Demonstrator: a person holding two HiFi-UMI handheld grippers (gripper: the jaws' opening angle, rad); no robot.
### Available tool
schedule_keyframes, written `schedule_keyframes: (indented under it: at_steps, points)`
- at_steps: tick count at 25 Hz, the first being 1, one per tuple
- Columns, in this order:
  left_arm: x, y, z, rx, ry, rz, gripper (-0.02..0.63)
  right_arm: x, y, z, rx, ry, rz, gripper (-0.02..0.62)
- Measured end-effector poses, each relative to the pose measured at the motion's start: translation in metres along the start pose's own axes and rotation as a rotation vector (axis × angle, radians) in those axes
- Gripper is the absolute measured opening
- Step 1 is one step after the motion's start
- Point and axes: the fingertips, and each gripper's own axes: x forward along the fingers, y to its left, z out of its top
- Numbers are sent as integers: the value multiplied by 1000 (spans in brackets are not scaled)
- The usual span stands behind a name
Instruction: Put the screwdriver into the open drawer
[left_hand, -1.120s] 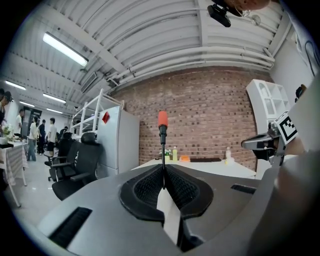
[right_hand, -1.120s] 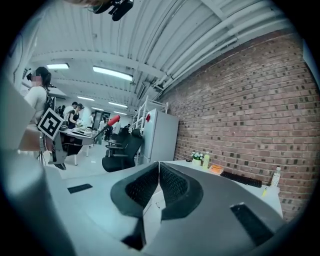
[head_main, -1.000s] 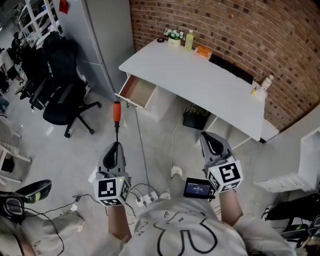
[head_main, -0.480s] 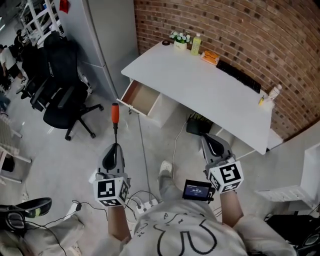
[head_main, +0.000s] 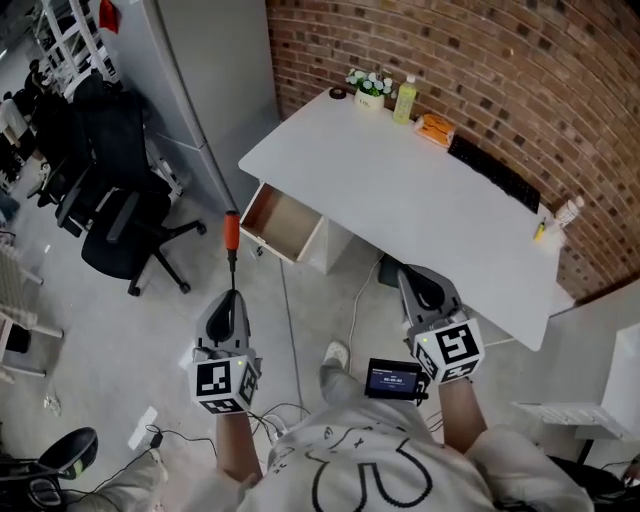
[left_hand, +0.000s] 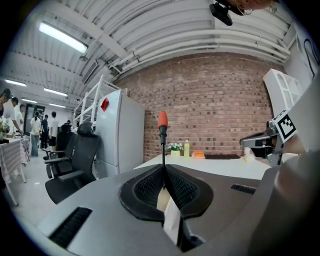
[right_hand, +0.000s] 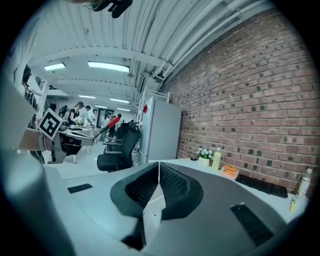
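A screwdriver (head_main: 231, 240) with a red-orange handle and a thin metal shaft sticks forward out of my left gripper (head_main: 230, 298), which is shut on the shaft. In the left gripper view the screwdriver (left_hand: 162, 131) stands upright between the closed jaws of the left gripper (left_hand: 163, 176). The handle hangs just left of the open drawer (head_main: 280, 221), a wooden-lined box pulled out from under the white desk (head_main: 400, 175). My right gripper (head_main: 424, 285) is shut on nothing, held over the floor in front of the desk. The right gripper view shows the right gripper (right_hand: 158, 181) closed and the screwdriver (right_hand: 112, 122) far off at left.
On the desk's far edge stand a small flower pot (head_main: 372, 90), a yellow-green bottle (head_main: 404, 100), an orange item (head_main: 436, 128) and a black keyboard (head_main: 497, 173). A black office chair (head_main: 112, 225) is at left beside a grey cabinet (head_main: 205, 75). A brick wall runs behind the desk.
The view has advanced toward the desk; the desk and drawer sit lower and nearer to the screwdriver's handle. Both grippers keep their places in the view and stay shut.
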Motion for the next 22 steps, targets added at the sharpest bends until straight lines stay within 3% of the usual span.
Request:
schedule_keyframes:
  at_steps: [13,22]
  points:
    - [149,30,37,-34,-8,34,20,132,-92,7,26,6,14,20]
    - [191,32,38,-21,13,7,20,162,-111,3,52,4,2,20]
